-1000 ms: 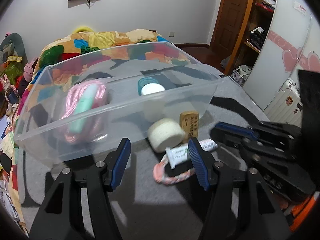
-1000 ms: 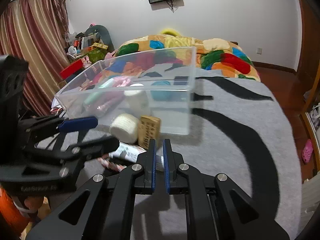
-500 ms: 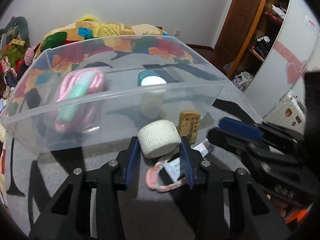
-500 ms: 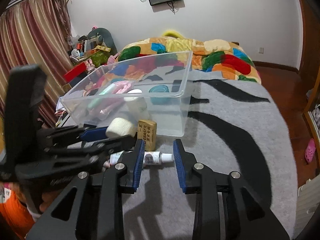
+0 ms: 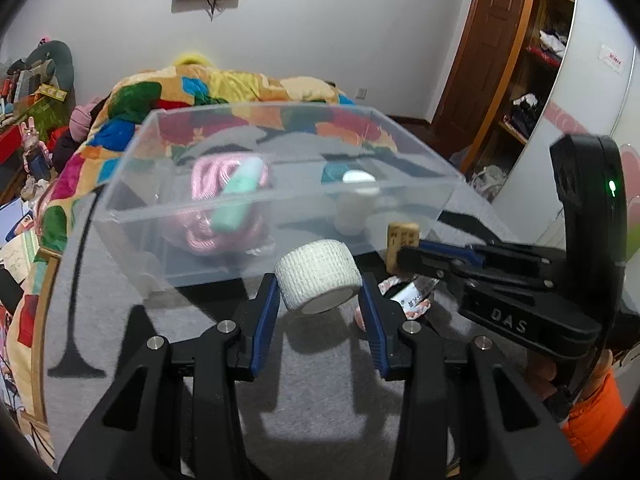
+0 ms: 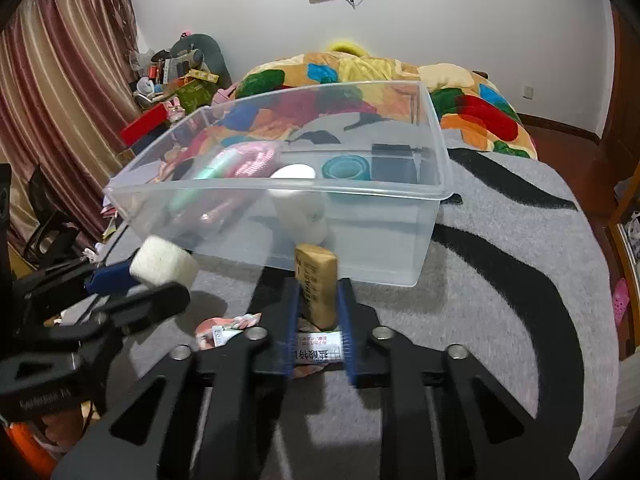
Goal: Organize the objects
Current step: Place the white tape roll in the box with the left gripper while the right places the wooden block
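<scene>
My left gripper [image 5: 318, 300] is shut on a white bandage roll [image 5: 318, 282] and holds it above the grey blanket, just before the clear plastic bin [image 5: 256, 200]. The roll also shows in the right wrist view [image 6: 162, 261]. My right gripper [image 6: 318, 320] has its jaws around a tan eraser block [image 6: 318, 286] that stands in front of the bin [image 6: 360, 192]; the pads look close to or touching its sides. A white tube [image 6: 316, 350] and a pink-white rope ring [image 6: 228, 326] lie below it. The bin holds a pink rope, a green tube, a white jar and teal tape.
The bin sits on a grey blanket with black stripes [image 6: 500, 280]. A colourful quilt [image 6: 400, 76] lies behind it. Clutter and a curtain [image 6: 60, 100] are at the left; a wardrobe and door [image 5: 500, 60] are at the right.
My left gripper closed on the bandage roll and lifted it off the blanket. My right gripper opened, moved forward and brought its jaws around the eraser block.
</scene>
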Demonstrator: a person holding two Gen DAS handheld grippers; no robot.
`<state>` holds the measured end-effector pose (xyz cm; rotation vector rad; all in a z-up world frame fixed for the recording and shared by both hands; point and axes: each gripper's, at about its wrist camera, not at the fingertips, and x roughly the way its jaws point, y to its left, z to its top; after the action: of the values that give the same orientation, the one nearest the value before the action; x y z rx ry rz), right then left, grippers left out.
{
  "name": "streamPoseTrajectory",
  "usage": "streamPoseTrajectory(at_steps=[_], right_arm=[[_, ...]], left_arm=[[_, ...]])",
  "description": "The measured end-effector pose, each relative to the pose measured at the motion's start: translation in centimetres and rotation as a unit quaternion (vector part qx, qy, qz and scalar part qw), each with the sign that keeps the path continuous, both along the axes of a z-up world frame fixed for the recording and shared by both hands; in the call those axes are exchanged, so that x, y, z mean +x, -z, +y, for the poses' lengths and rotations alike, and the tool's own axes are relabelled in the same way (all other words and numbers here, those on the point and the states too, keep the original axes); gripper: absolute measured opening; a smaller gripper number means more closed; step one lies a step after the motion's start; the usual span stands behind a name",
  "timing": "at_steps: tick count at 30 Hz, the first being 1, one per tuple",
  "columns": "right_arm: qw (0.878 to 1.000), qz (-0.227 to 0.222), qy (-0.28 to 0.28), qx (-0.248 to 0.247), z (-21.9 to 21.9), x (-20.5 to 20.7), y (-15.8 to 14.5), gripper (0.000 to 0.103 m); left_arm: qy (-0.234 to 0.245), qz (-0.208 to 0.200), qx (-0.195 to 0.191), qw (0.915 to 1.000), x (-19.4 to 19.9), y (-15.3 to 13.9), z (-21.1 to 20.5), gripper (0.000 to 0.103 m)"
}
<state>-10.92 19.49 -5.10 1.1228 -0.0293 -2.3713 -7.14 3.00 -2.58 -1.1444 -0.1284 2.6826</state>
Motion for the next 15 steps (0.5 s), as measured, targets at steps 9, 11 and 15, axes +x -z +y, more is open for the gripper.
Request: streamPoseTrajectory(at_steps=[9, 11, 15], right_arm=[[0.998, 0.053, -0.022, -0.025, -0.2, 2.6, -3.4, 0.01], [0.997, 0.066, -0.022, -0.035, -0.1, 2.8, -4.4, 0.01], [0.994, 0.096, -0.004, -0.047, 0.3, 2.5, -6.4, 0.01]], left_arm=[[-0.011, 0.041, 0.01, 0.9991, -0.4, -3.2, -1.3, 0.04], [-0.013, 0.047, 0.007, 0.9988, -0.8, -3.8, -1.5, 0.04], [-0.02, 0.063, 0.002, 0.9978, -1.8, -4.8, -1.6, 0.04]])
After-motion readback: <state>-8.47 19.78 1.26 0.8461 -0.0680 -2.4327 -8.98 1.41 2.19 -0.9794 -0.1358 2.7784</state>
